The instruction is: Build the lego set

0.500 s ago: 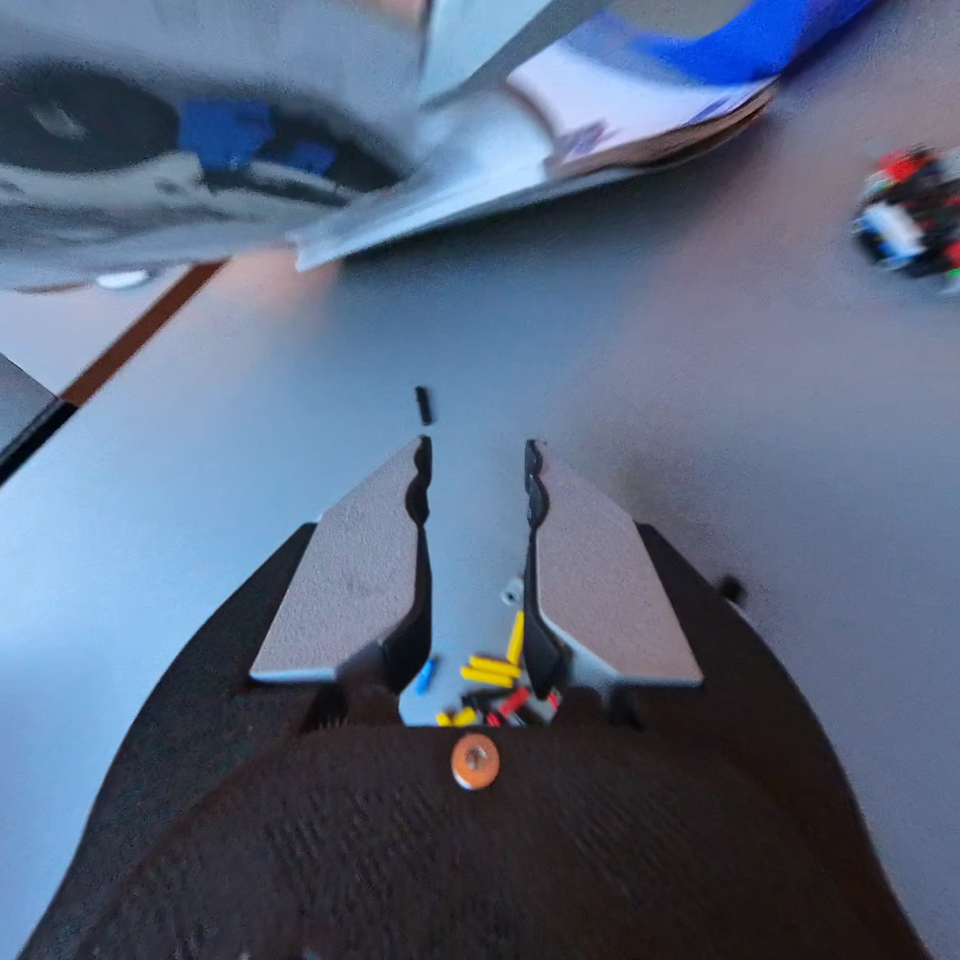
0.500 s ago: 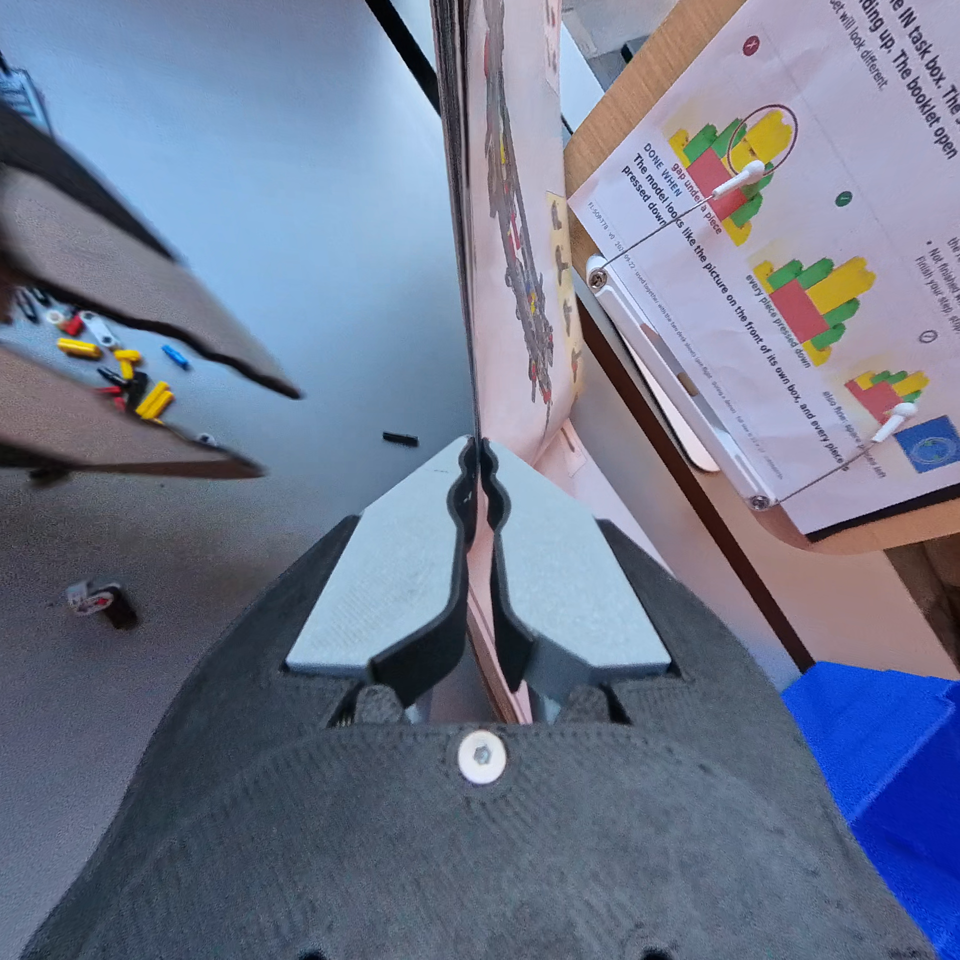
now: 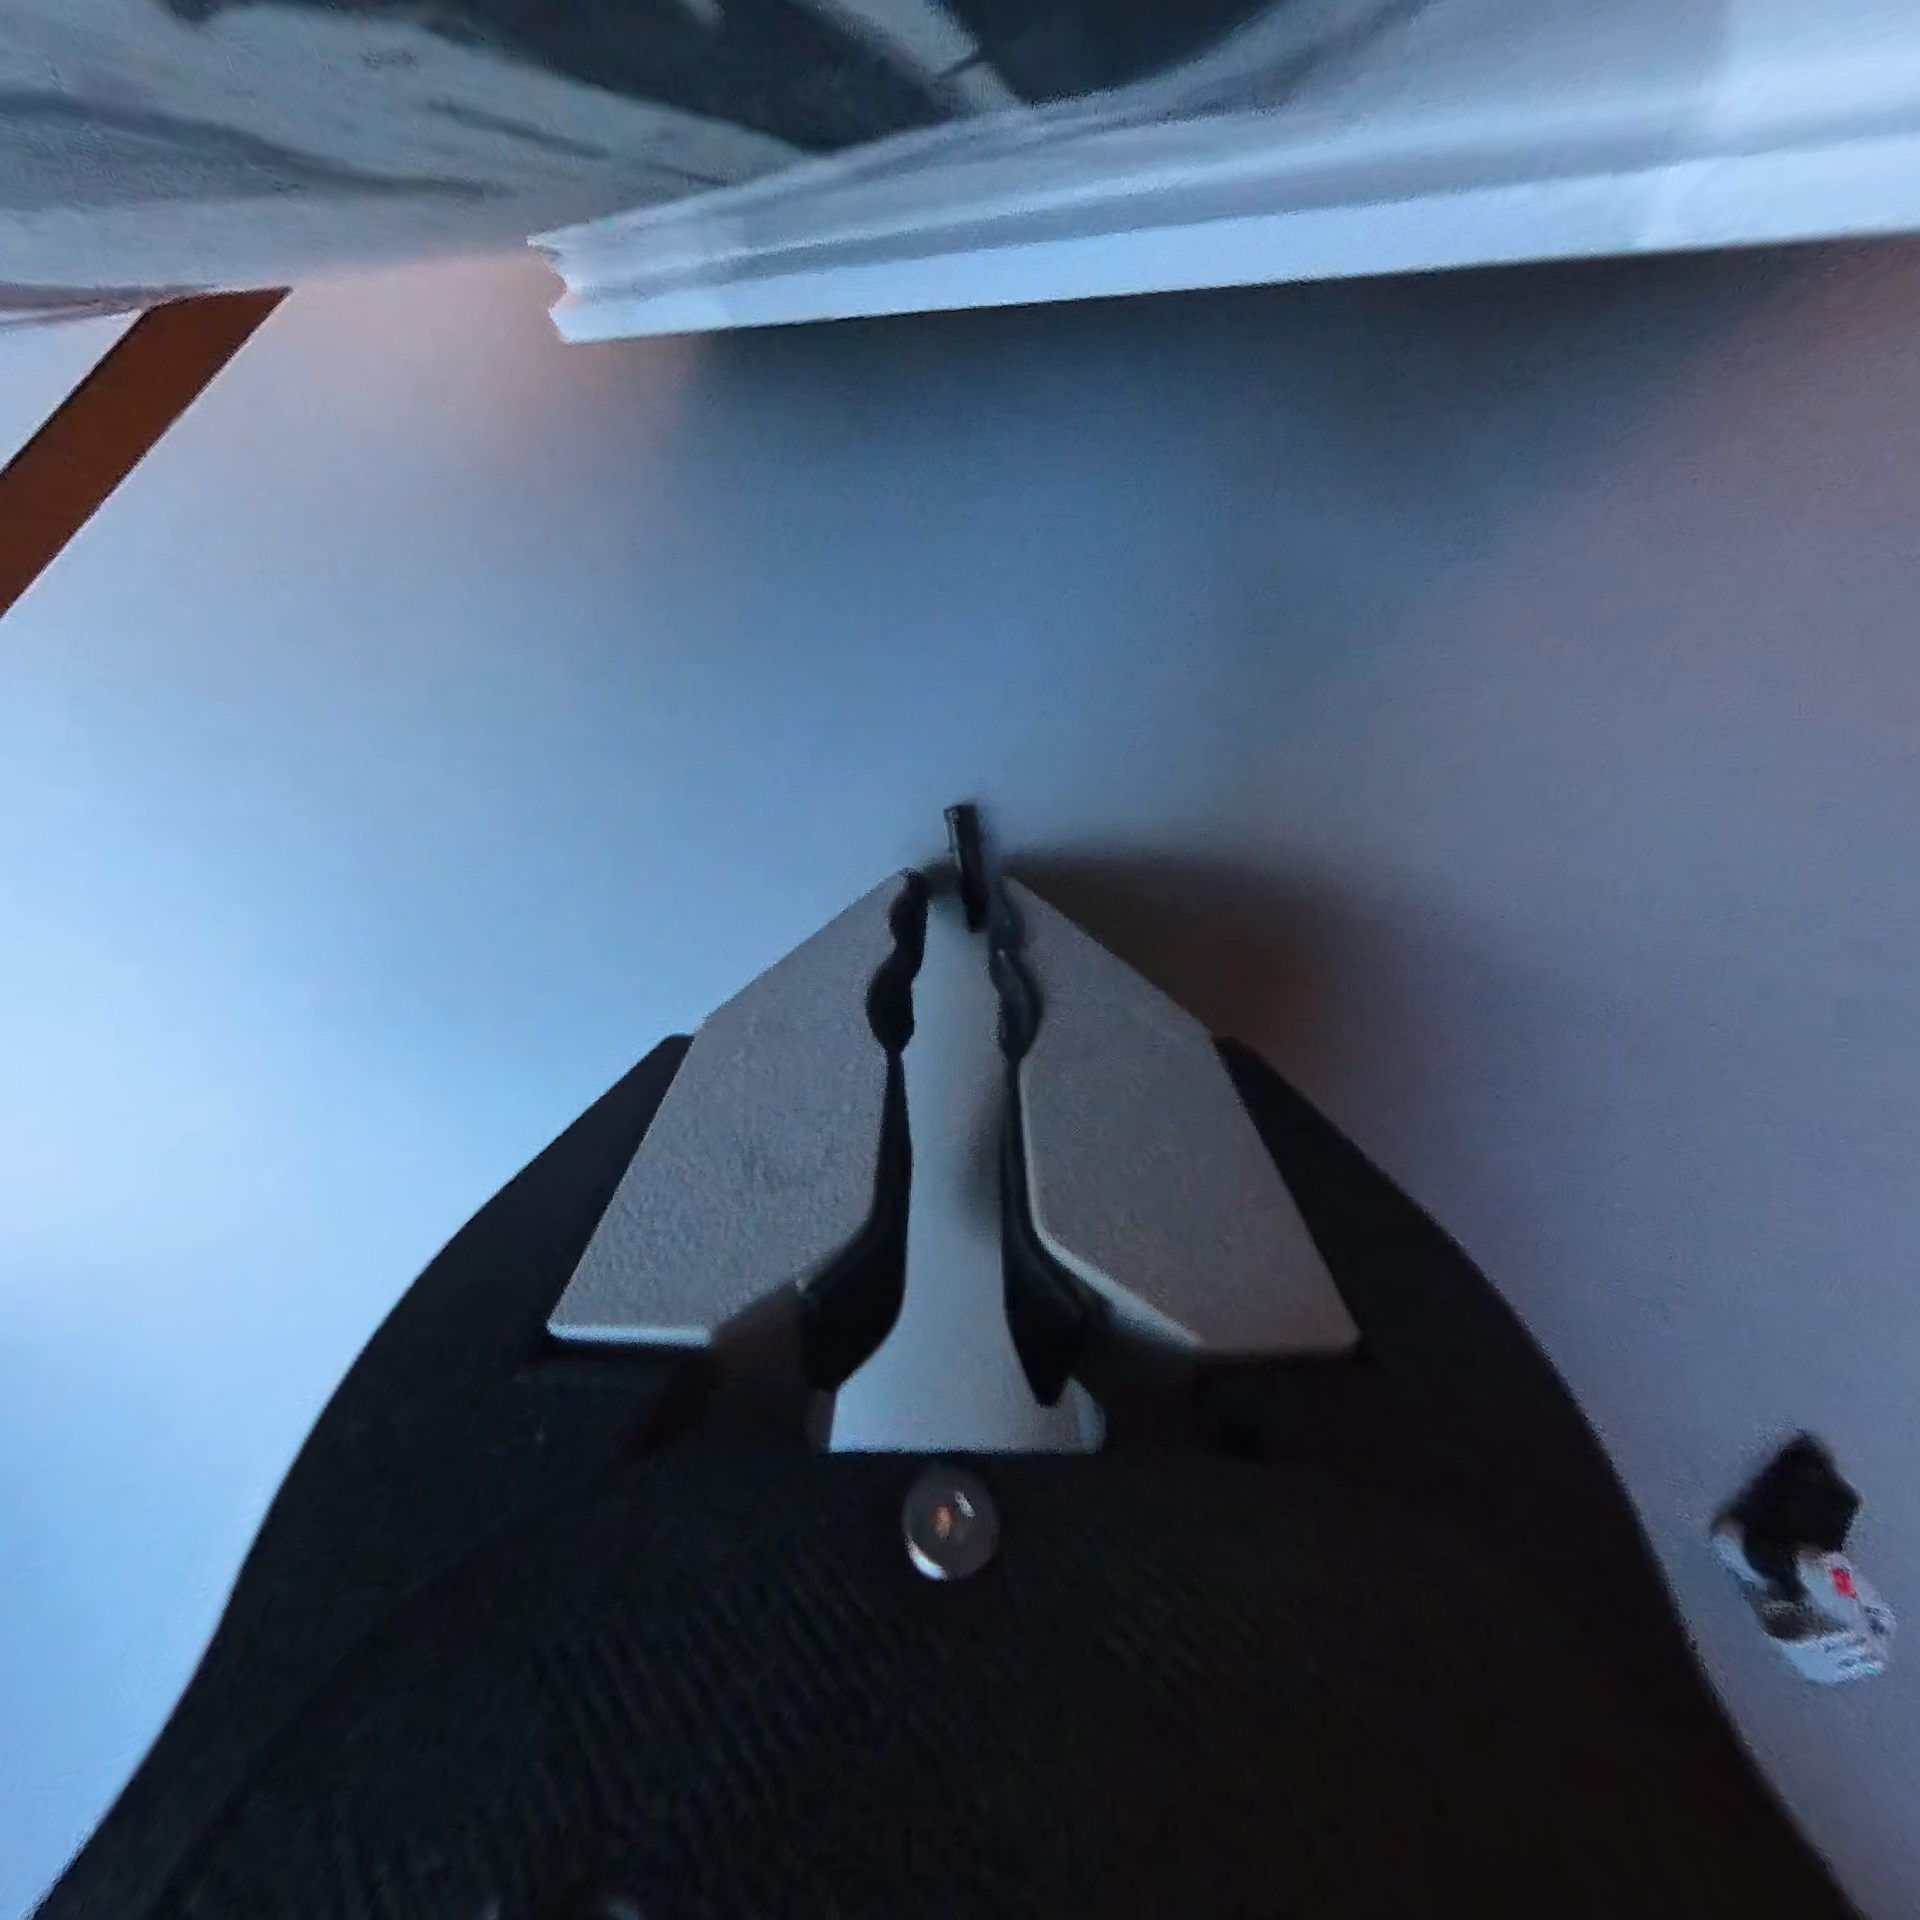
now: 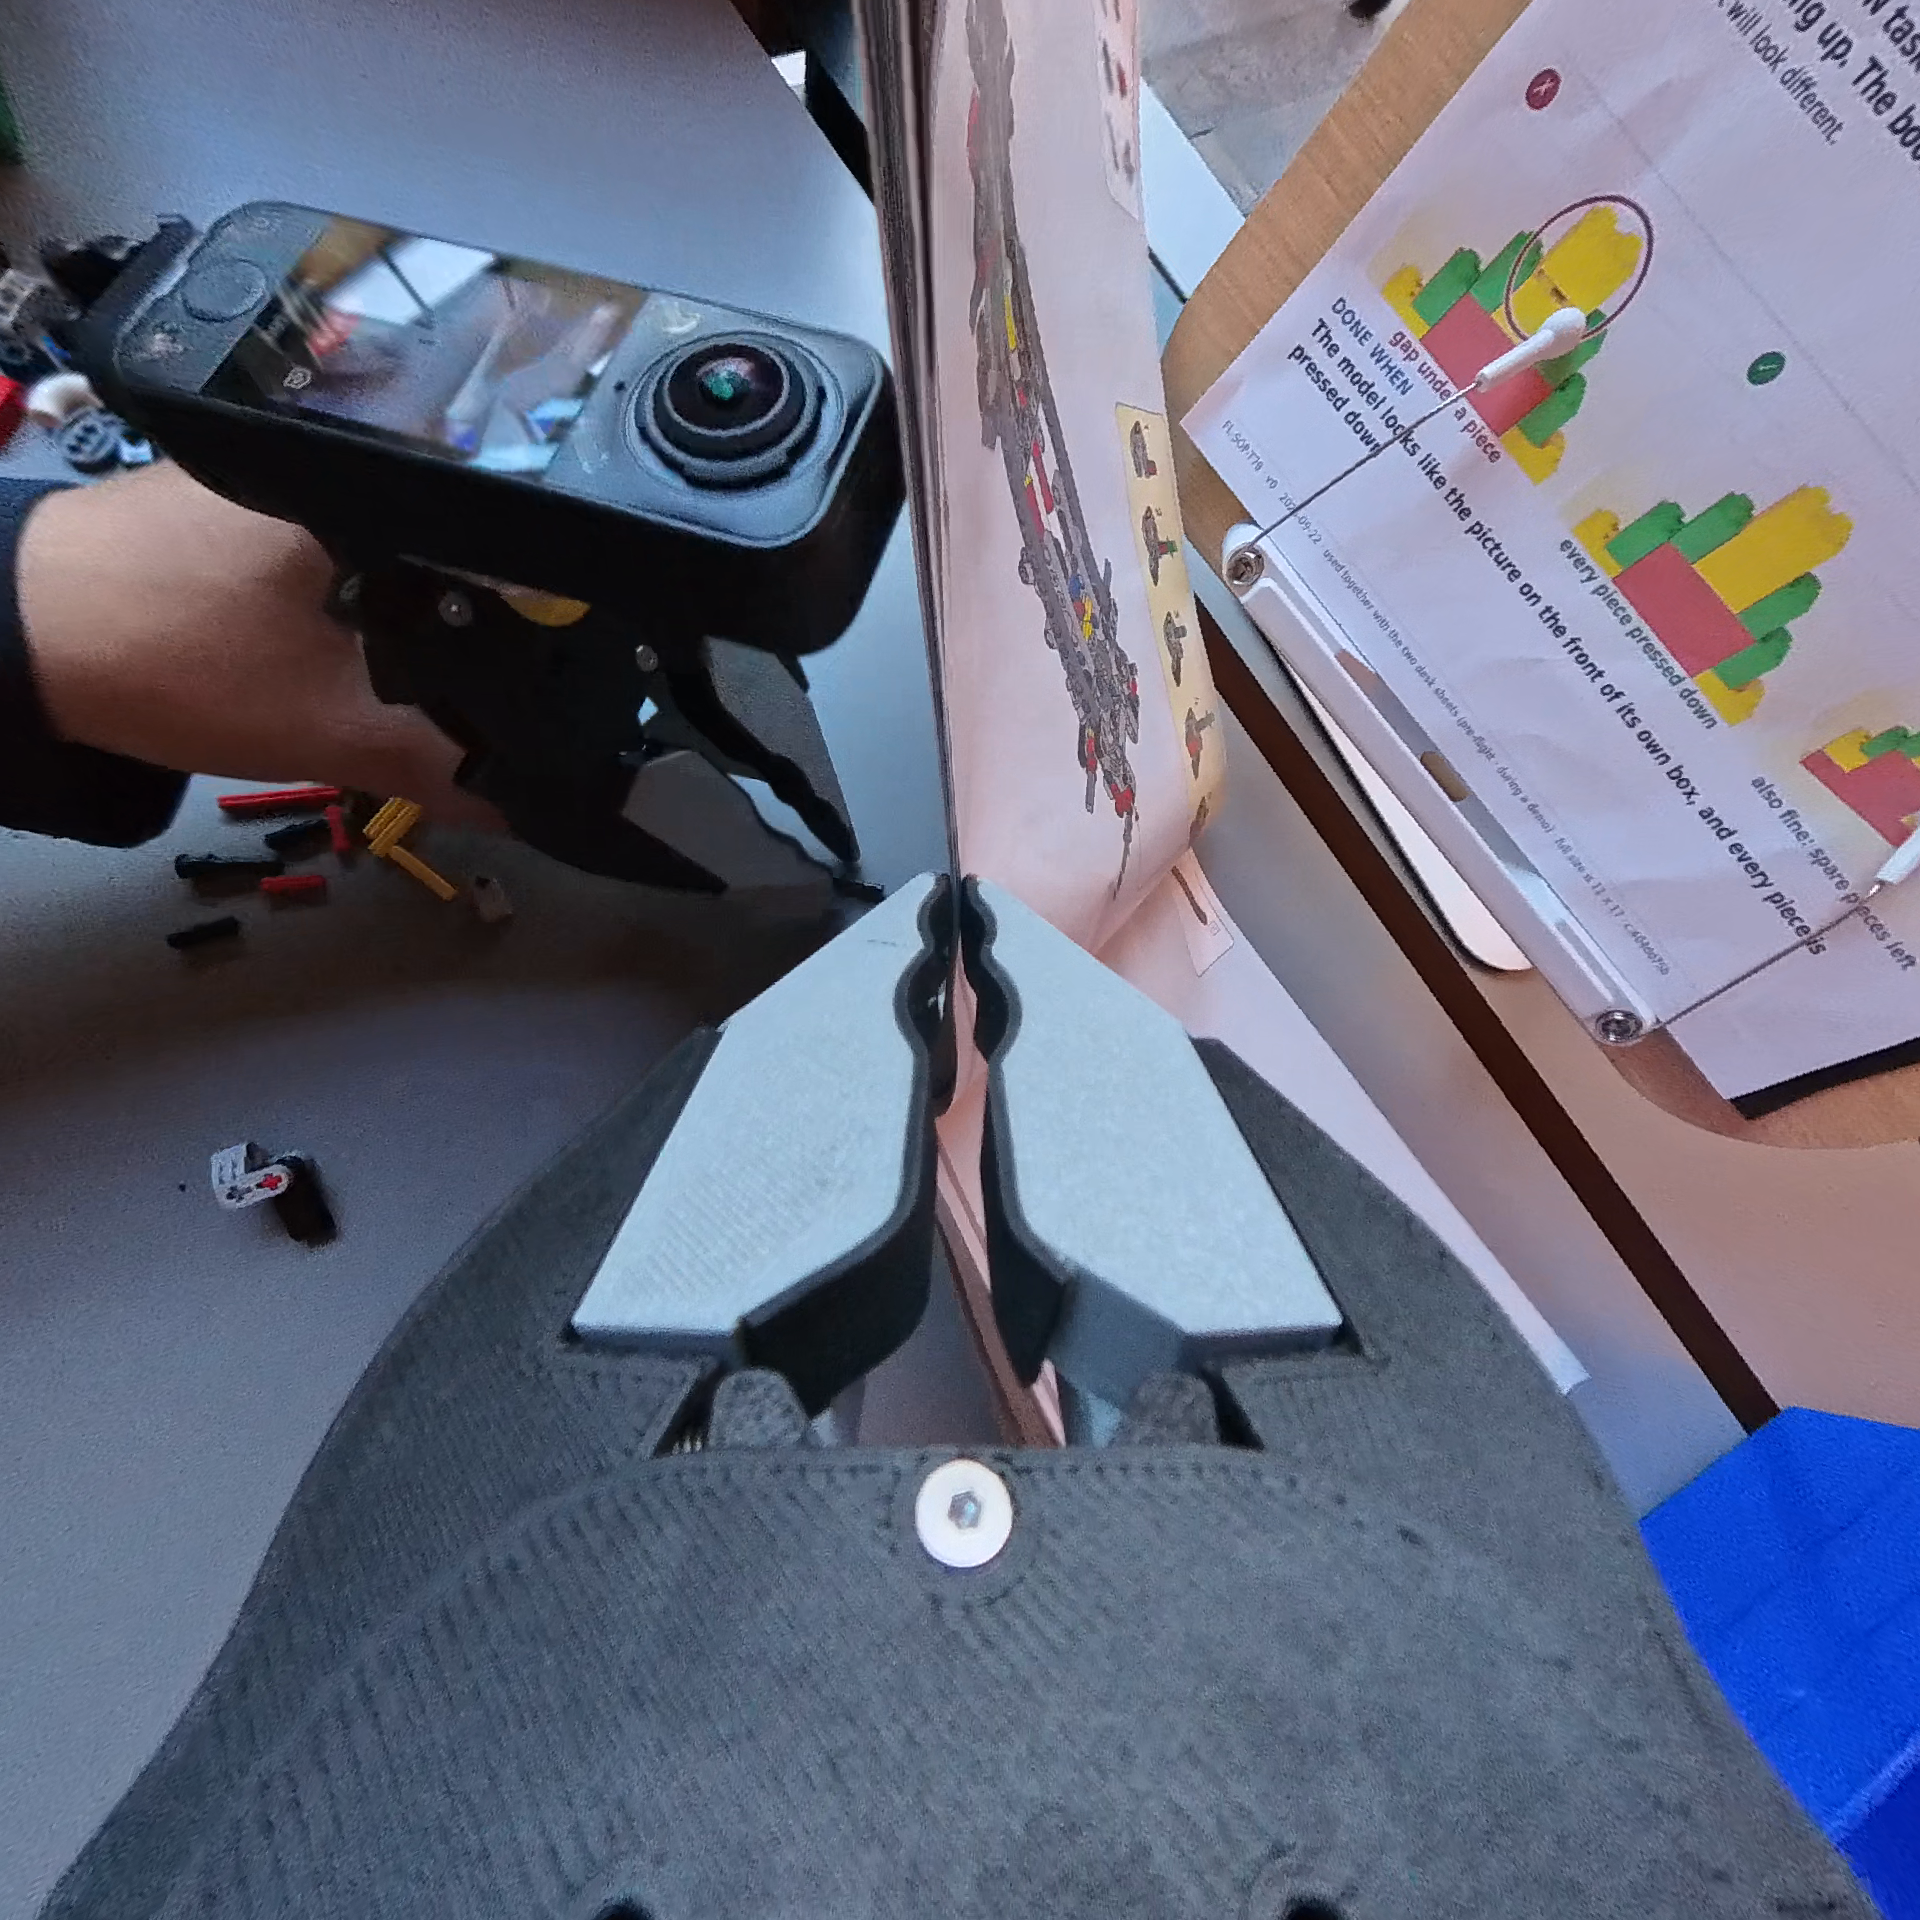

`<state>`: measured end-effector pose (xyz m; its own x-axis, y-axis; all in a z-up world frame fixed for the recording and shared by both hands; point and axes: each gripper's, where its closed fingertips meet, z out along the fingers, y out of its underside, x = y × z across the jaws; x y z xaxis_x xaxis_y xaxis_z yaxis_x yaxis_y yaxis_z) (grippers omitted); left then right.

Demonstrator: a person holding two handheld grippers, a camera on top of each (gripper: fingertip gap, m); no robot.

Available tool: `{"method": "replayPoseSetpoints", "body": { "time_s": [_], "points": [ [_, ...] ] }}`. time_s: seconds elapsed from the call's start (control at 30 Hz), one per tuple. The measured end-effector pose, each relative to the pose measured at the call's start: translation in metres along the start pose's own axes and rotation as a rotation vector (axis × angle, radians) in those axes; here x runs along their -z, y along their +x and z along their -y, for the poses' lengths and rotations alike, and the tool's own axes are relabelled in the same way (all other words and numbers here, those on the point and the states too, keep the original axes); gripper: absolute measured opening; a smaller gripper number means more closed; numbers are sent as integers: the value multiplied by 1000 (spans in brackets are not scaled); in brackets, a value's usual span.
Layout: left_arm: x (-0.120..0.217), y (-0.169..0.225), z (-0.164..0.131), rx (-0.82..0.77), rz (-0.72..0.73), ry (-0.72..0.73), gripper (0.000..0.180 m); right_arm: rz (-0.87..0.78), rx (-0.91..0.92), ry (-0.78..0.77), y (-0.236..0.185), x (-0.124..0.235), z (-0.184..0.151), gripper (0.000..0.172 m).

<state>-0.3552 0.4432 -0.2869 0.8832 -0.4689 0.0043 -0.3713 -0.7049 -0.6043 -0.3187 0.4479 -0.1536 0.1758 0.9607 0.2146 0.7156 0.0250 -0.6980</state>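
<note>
Grippers at one instant over a grey table [image 3: 520,727]. Left gripper [image 3: 961,883]: its fingers stand slightly apart, with a small black pin [image 3: 971,868] lying on the table between the tips, close against the right-hand finger [image 3: 1013,914]; a visible gap separates the pin from the other finger, so the pin is not clamped. Beyond it lies the blurred edge of an open booklet [image 3: 1039,281], and a small black-and-white piece [image 3: 1797,1558] rests on the table to the right. Right gripper [image 4: 954,904]: clenched on the pages of the instruction booklet [image 4: 1039,520], which stand on edge between its pads. In the right wrist view the left gripper [image 4: 821,862] appears at left, tips down on the table, held by a hand [image 4: 156,623], with a camera [image 4: 499,416] mounted on it. Loose yellow, red and black pieces [image 4: 312,842] lie behind it. A printed sheet [image 4: 1610,520] sits on a wooden board [image 4: 1247,260]; a blue bin [image 4: 1787,1610] occupies the lower right.
</note>
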Motion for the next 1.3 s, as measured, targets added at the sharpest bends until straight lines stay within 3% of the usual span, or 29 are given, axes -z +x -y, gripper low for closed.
{"method": "replayPoseSetpoints", "body": {
  "time_s": [0.23,0.47,0.63,0.73,0.9,1.1,1.3],
  "points": [
    [13,9,-13,54,-94,-9,2,50,-16,0,-10,-3,-8,0],
    [129,69,-52,-93,-119,130,1,160,38,-142,-63,-40,-47,0],
    [179,67,-90,-71,-32,215,1,158,47,-234,-92,-77,-74,8],
    [183,61,-99,-37,-21,269,2,177,25,-195,-101,-76,-70,11],
    [189,67,-81,-103,-12,443,1,295,-127,9,-115,-30,-52,10],
    [170,91,-70,-306,24,521,1,694,-294,321,-171,19,-28,12],
    [167,112,-71,-389,41,573,1,789,-356,364,-197,20,-33,13]
  ]
}}
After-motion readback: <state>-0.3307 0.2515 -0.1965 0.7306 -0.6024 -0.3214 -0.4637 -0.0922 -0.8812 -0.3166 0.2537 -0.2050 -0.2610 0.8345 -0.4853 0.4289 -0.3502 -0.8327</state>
